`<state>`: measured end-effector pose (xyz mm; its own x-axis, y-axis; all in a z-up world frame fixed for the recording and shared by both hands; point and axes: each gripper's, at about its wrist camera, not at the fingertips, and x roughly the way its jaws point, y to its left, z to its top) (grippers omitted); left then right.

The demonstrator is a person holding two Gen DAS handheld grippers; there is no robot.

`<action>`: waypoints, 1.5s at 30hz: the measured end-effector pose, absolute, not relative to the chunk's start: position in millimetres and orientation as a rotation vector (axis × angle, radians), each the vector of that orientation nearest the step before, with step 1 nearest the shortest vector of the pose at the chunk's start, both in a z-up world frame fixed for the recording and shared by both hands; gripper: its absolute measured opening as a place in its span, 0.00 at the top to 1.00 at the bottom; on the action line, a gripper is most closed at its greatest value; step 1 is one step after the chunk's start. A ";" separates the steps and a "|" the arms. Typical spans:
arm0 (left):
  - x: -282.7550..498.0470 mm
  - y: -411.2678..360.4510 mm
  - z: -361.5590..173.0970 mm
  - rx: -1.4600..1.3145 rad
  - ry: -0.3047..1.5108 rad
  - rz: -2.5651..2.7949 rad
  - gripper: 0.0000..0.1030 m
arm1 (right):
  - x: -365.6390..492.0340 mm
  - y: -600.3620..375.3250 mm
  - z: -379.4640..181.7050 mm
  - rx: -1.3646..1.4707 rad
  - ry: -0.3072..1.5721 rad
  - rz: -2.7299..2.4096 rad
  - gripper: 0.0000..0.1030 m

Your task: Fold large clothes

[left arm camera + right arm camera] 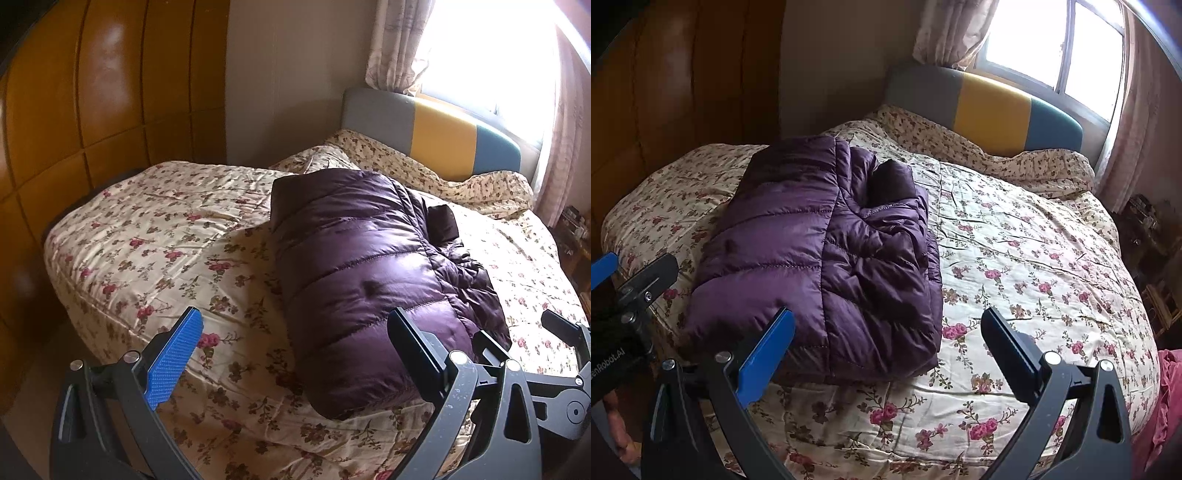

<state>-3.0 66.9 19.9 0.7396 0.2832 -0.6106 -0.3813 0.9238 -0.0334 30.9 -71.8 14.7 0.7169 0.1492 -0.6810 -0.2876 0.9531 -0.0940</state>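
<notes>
- The purple puffer jacket (827, 236) lies folded into a thick, quilted bundle on my bed, toward nine o'clock of the mattress in the right wrist view; a dark cuff or collar (892, 181) pokes out at its twelve o'clock end.
- My right gripper (886, 345) hangs released, jaws spread wide, gripping nothing; its blue finger (768, 354) sits just beside the jacket's near edge.
- My left gripper (295, 345) is likewise released and empty.
- The floral quilt (1015, 240) underneath is soft and creased.
- Risk, as I judge it: slick, springy padding could puff the fold open, or a careless nudge could slide the bundle.
</notes>
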 end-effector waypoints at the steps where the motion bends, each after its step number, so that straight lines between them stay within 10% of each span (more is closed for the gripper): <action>1: -3.0 66.2 20.1 -0.156 0.642 0.361 0.03 | 30.9 -71.5 14.7 -0.201 0.733 0.243 0.03; 45: -4.7 60.9 18.4 -0.137 0.648 0.362 0.03 | 29.1 -78.1 17.1 -0.201 0.717 0.220 0.02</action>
